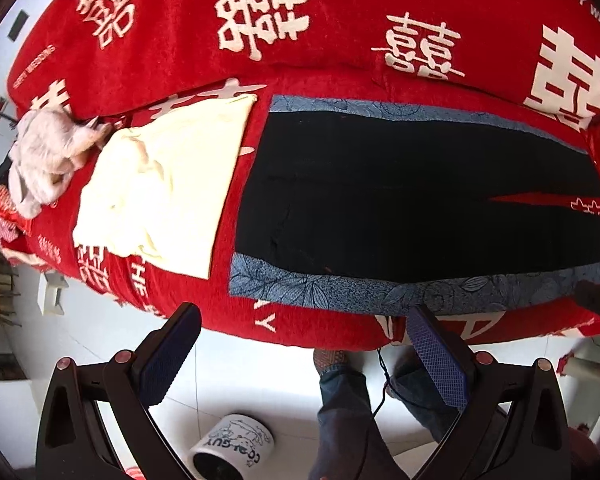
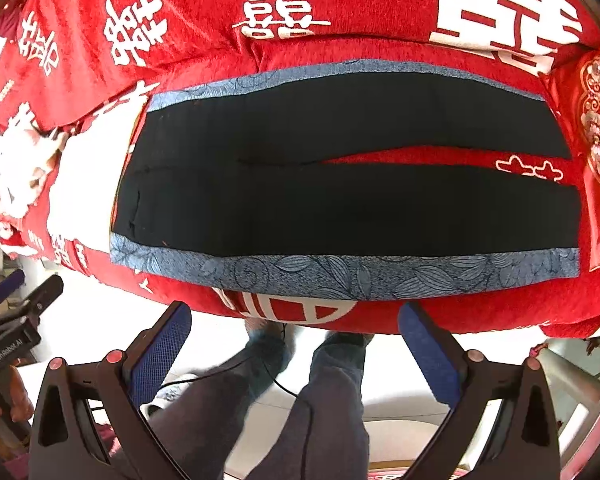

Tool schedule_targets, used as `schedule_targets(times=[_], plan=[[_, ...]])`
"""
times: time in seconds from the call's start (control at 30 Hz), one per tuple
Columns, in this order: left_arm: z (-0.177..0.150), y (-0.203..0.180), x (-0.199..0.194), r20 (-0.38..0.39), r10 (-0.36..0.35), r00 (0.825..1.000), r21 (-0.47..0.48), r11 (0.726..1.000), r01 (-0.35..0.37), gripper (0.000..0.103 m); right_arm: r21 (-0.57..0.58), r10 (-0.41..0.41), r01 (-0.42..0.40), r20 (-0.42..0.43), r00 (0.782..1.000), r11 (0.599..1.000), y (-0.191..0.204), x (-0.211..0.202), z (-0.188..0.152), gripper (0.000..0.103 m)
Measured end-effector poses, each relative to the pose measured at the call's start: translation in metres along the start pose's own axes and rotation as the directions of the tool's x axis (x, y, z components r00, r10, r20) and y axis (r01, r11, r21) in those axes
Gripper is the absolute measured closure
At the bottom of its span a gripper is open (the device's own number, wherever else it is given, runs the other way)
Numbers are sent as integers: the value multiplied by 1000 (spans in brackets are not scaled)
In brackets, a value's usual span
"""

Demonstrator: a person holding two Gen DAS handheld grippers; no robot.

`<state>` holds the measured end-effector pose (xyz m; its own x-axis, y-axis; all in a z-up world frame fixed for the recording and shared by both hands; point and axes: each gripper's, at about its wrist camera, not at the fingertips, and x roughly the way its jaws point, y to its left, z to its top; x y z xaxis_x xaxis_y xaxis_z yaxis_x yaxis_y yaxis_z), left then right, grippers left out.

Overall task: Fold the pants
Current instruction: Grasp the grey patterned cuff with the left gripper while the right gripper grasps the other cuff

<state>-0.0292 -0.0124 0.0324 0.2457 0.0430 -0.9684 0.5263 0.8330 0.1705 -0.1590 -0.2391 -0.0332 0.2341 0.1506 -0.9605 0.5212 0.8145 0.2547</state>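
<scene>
Pants flat on the bed, both claws wide open & empty

Your black pants (image 1: 400,192) lie spread on the red blanket (image 1: 320,12), waist toward the cream cloth (image 1: 168,184), legs split by a thin gap; blue side stripe hugs the near bed edge. Left gripper (image 1: 304,356) & right gripper (image 2: 296,352) hang over bare floor (image 1: 236,376) just short of that edge, touching nothing

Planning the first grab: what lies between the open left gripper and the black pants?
In the left wrist view, only red bedspread and the pants' blue patterned side stripe lie ahead of the left gripper.
</scene>
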Motion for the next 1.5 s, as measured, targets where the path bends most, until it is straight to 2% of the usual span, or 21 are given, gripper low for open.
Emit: schedule_targets(times=[0.13, 0.3, 0.47, 0.53, 0.6, 0.63, 0.7, 0.77, 0.8, 0.83, 0.87, 0.97, 1.03, 1.13, 1.2, 1.23, 1.27, 1.3, 1.37, 1.4, 1.5], plan=[[5, 11, 23, -28, -37, 999, 26, 999, 38, 0, 92, 13, -12, -3, 1000, 996, 3, 16, -3, 0], [7, 25, 58, -40, -94, 995, 25, 995, 95, 0, 139, 30, -29, -6, 1000, 990, 14, 41, -11, 0], [1, 49, 98, -47, -170, 984, -65, 984, 166, 0, 167, 165, -163, 1, 986, 972, 33, 75, -18, 0], [-3, 56, 111, -40, -190, 981, -97, 978, 186, 0, 182, 245, -242, 3, 969, 953, 40, 93, -21, 0], [-8, 64, 126, -43, -212, 976, -135, 969, 205, 0, 213, 341, -333, 2, 940, 918, 47, 114, -25, 0], [-10, 68, 132, -38, -234, 971, -156, 962, 226, 0, 237, 407, -398, 12, 913, 886, 50, 128, -27, 0], [-16, 76, 143, -17, -293, 956, -196, 939, 284, 1, 265, 490, -478, 27, 872, 837, 56, 151, -32, 1], [-22, 82, 155, 0, -343, 939, -225, 915, 334, 19, 288, 552, -535, 26, 833, 794, 61, 175, -39, 10], [-23, 84, 161, 0, -367, 930, -235, 904, 356, 19, 297, 578, -558, 23, 815, 775, 63, 186, -41, 26], [-25, 86, 167, 1, -391, 920, -246, 892, 379, 19, 309, 607, -580, 12, 795, 754, 66, 201, -45, 35], [-28, 87, 173, 7, -412, 911, -259, 879, 400, 19, 319, 629, -596, 0, 778, 737, 69, 216, -49, 35], [-35, 92, 183, 32, -448, 894, -284, 853, 437, 19, 312, 650, -615, -11, 760, 724, 76, 247, -59, 35], [-40, 95, 187, 46, -470, 881, -304, 834, 461, 19, 317, 671, -642, 23, 741, 698, 76, 261, -62, 35], [-47, 101, 194, 50, -508, 860, -332, 804, 494, 19, 353, 704, -688, 105, 703, 635, 72, 274, -59, 35], [-52, 104, 197, 49, -518, 854, -340, 795, 502, 19, 388, 719, -705, 139, 681, 594, 71, 280, -55, 35], [-55, 105, 198, 46, -523, 851, -341, 792, 506, 19, 400, 731, -717, 151, 666, 571, 71, 282, -52, 41], [-57, 105, 199, 41, -531, 847, -345, 788, 511, 19, 403, 737, -724, 156, 657, 560, 72, 282, -50, 53], [-58, 105, 199, 41, -539, 841, -351, 781, 517, 19, 399, 736, -722, 152, 660, 565, 75, 279, -47, 84], [-56, 105, 200, 51, -564, 824, -378, 753, 539, 19, 337, 729, -728, 150, 667, 597, 80, 264, -44, 89], [-53, 105, 200, 68, -586, 807, -397, 726, 561, 19, 308, 735, -738, 149, 661, 601, 82, 256, -44, 91], [-39, 101, 205, 116, -643, 757, -451, 644, 617, 19, 272, 764, -768, 146, 628, 579, 83, 238, -49, 93]])
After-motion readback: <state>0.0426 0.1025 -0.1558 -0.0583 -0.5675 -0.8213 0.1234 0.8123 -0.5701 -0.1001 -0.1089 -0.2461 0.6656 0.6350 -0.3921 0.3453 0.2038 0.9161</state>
